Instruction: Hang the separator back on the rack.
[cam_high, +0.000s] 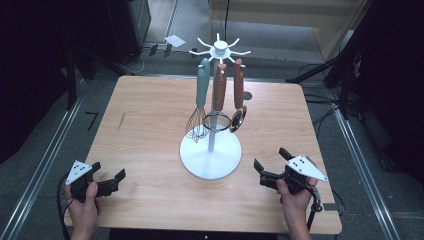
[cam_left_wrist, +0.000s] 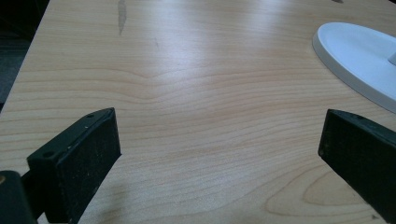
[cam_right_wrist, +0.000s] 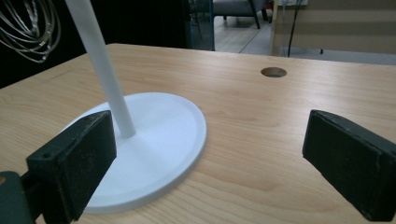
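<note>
The left gripper (cam_high: 106, 178) rests at the near left of the table (cam_high: 150, 125), jaws wide apart, holding nothing. In the middle stands a white rack (cam_high: 210, 159). A whisk (cam_high: 199, 107), a ring tool (cam_high: 218, 100) and a spoon (cam_high: 238, 97) hang straight down from it. The right gripper (cam_high: 268, 167) has its jaws apart too, and I think it is nearer, with the rack up and to its left.

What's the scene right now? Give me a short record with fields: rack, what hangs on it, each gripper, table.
rack: white utensil stand, upright at table centre
hanging: whisk with teal handle; two wooden-handled utensils, heads unclear
left gripper: near-left edge, jaws open, holding nothing
right gripper: near-right, beside the stand's base, jaws open, holding nothing
table: wooden top, round hole behind the stand
</note>
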